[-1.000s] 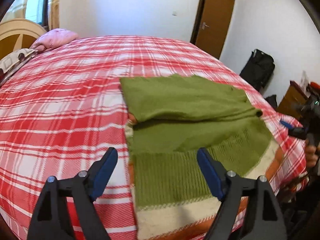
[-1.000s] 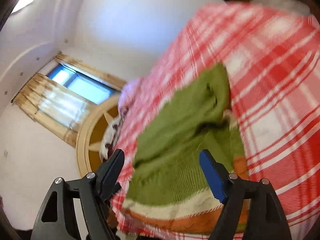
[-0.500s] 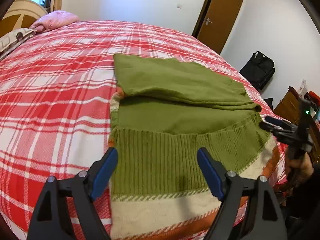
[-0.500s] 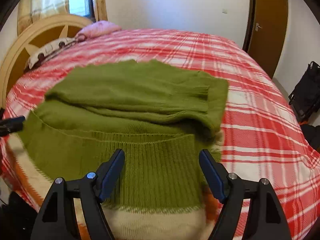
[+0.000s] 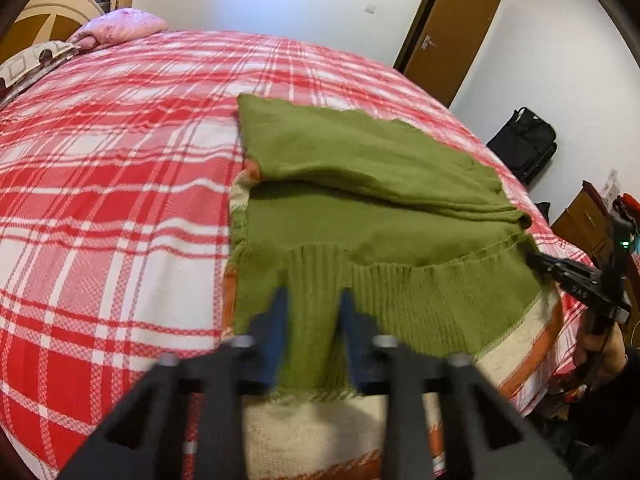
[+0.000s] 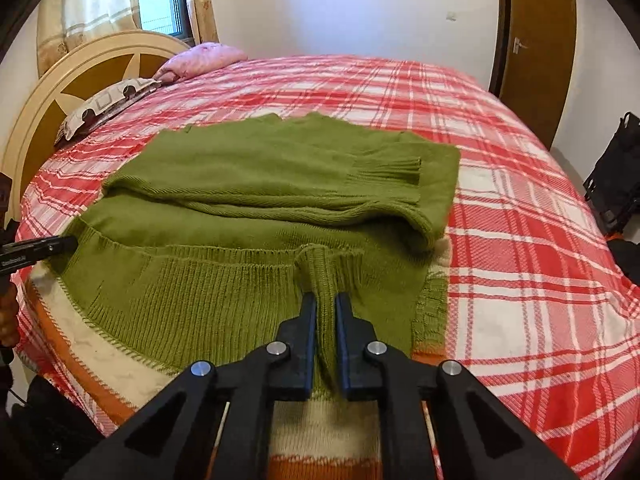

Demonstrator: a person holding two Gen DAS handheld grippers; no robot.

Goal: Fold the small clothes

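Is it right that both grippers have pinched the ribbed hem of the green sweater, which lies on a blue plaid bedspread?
Not quite: the bedspread is red and white plaid, not blue, as the right wrist view shows. The rest holds: the left gripper, its jaws closing, and the right gripper each pinch the ribbed hem of the green sweater.

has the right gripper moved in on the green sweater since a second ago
Yes. The right gripper, earlier off the bed's foot edge, now sits over the green sweater with its jaws pinched on the ribbed hem.

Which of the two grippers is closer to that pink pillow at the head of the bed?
Left. The left gripper grips the sweater hem on the pink pillow's side; the right gripper grips farther across.
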